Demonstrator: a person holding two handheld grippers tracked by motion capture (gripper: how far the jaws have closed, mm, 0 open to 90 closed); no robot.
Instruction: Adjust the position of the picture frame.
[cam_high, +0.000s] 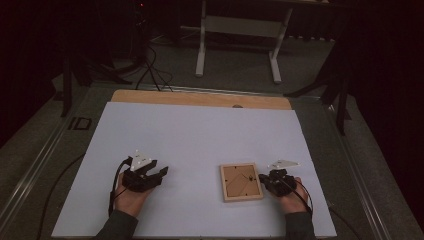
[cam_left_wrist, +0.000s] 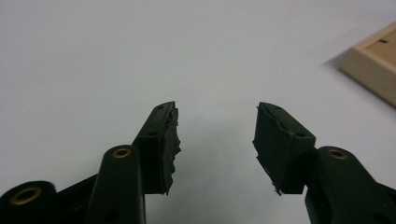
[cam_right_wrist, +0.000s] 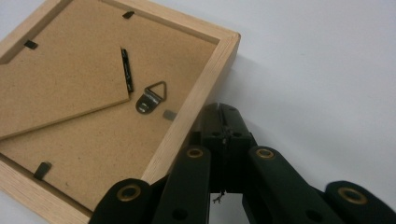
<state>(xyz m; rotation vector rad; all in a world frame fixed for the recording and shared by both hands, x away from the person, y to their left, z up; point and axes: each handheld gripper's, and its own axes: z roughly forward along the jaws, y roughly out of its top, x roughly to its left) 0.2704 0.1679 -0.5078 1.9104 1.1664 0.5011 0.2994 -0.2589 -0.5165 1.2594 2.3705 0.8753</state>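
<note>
The picture frame (cam_high: 241, 182) lies face-down, backing exposed — right tongs (cam_high: 263, 178), pressed together, brace its edge; left tongs (cam_high: 161, 173) stand apart, empty.

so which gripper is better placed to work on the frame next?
Right, probably. The right gripper, jaws shut, sits against the frame at its right edge. The left gripper, jaws open with nothing between them, is well off to the frame's left over bare table.

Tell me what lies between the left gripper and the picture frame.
Nothing: only bare white table lies between the left gripper and the frame, as the high view shows.
</note>
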